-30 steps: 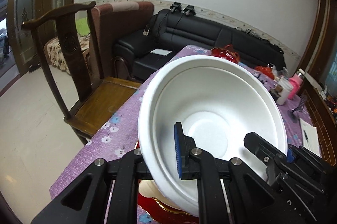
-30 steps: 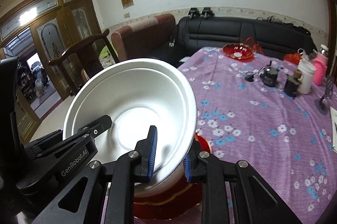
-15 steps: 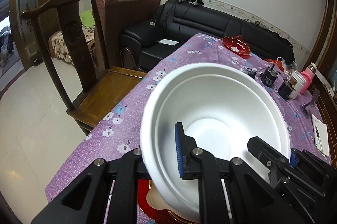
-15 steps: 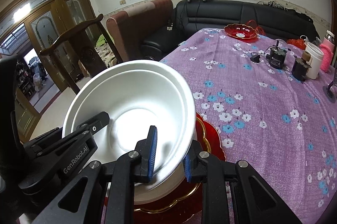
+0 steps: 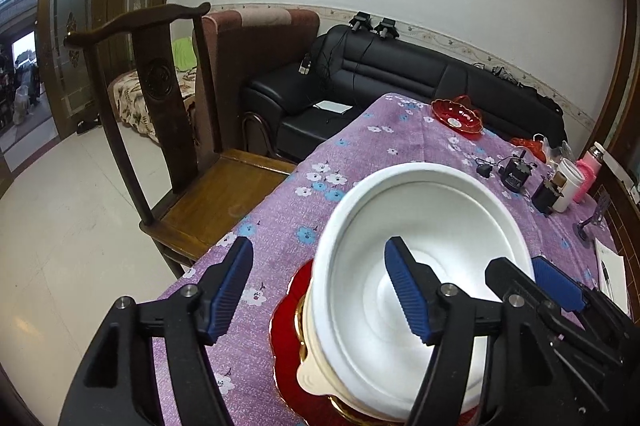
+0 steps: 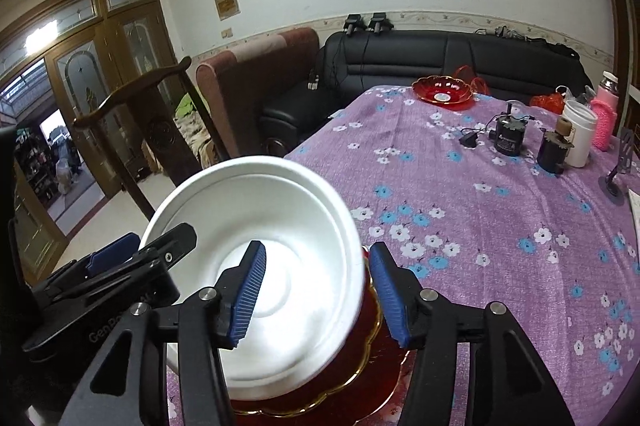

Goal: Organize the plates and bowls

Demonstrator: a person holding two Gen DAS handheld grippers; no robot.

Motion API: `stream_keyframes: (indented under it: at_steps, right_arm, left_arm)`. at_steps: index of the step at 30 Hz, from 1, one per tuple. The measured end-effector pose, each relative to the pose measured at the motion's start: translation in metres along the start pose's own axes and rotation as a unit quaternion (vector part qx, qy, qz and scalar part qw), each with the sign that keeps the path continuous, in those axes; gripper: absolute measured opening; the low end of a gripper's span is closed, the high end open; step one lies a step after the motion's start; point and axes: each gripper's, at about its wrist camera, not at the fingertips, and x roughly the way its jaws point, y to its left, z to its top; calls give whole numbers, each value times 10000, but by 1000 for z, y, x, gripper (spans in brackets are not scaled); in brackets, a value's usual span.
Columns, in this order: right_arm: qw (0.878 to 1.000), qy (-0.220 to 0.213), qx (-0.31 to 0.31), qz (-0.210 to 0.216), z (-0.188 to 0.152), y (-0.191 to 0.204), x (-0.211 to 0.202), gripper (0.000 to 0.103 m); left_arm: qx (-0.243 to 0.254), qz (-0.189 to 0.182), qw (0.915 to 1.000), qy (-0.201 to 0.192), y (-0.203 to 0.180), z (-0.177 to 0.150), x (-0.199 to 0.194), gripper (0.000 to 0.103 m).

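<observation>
Purple cloth with a flower print is covering the table (image 6: 500, 226), the biggest thing in view and the landmark for everything else. Off the table's left edge a wooden chair (image 5: 168, 130) is standing, and beyond its far end a black sofa (image 5: 400, 74) is lining the wall.

At the table's near edge a white bowl (image 6: 272, 266) is sitting in a stack: under it a cream dish (image 5: 316, 378) is peeking out, and under that a red plate (image 6: 360, 378) with a gold rim is lying on the cloth. The bowl is looking slightly tilted on the stack.

Both grippers are flanking the bowl with their fingers spread. The left gripper (image 5: 320, 290) is straddling the bowl's left rim, one blue pad inside the bowl and one outside over the cloth, neither pressing the wall. The right gripper (image 6: 316, 294) is doing the same at the right rim, its pads standing apart from the rim on either side.

Toward the table's far end a small red dish (image 6: 442, 91) is sitting, and along the far right side a white cup (image 6: 580, 134), a pink bottle (image 6: 606, 114) and two dark little devices (image 6: 508, 134) are clustering.
</observation>
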Motion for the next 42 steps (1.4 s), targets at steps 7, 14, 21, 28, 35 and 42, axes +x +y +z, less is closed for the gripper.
stream_keyframes:
  at_steps: [7, 14, 21, 28, 35, 42]
  right_arm:
    - [9999, -93, 126, 16, -2, -9, -14, 60]
    - [9995, -119, 303, 25, -11, -24, -26, 63]
    - [9988, -224, 436, 29, -18, -38, -43, 63]
    - [9977, -302, 609, 9, -26, -59, -58, 63]
    - [9963, -357, 788, -4, -34, -78, -72, 63]
    - [9952, -436, 877, -36, -40, -92, -83, 63]
  left_arm:
    - [47, 93, 9997, -214, -8, -2, -17, 79]
    - [199, 187, 9991, -333, -21, -7, -30, 84]
    - [391, 288, 9979, -435, -40, -13, -44, 87]
    - [621, 345, 9960, -540, -62, -19, -57, 88]
    - [838, 342, 9943, -570, -84, -28, -67, 88]
    - [977, 354, 9927, -620, -100, -35, -75, 88]
